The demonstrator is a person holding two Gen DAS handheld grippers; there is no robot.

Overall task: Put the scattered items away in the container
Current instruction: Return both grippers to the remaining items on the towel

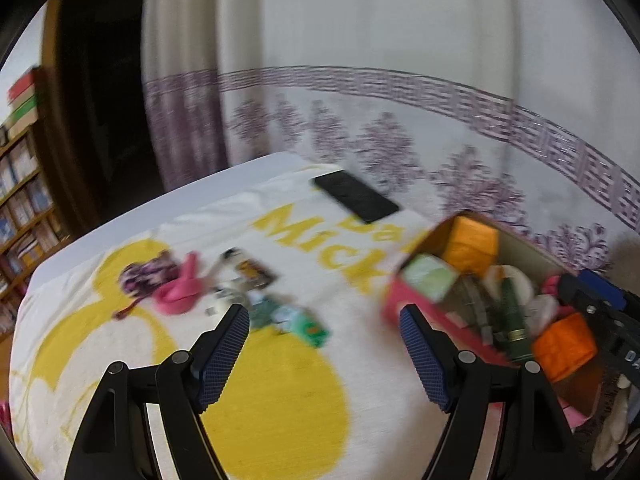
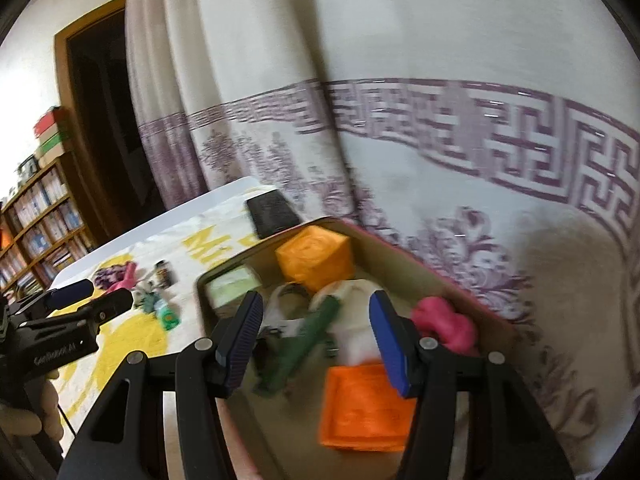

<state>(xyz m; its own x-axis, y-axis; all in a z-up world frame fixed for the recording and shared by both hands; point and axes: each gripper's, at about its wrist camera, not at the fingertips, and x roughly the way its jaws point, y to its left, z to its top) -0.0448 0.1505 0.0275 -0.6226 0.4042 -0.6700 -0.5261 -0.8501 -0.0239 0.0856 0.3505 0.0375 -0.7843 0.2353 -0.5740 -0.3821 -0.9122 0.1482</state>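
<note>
A pink cardboard box (image 1: 394, 300) (image 2: 440, 270) on the table holds two orange blocks, a pale green block (image 1: 428, 278), a dark green tube (image 2: 312, 336), white items and a pink toy (image 2: 444, 326). Scattered on the cloth lie a pink toy (image 1: 176, 292), a purple patterned item (image 1: 146, 274), a small dark packet (image 1: 254, 270) and green packets (image 1: 304, 322). My left gripper (image 1: 324, 328) is open and empty above the cloth, left of the box. My right gripper (image 2: 316, 320) is open and empty, hovering over the box.
A black phone (image 1: 354, 196) lies near the table's far edge. A white cloth with yellow print (image 1: 280, 384) covers the table. A white and purple curtain (image 2: 400, 120) hangs close behind. A bookshelf (image 1: 20, 208) and dark doorway stand at left.
</note>
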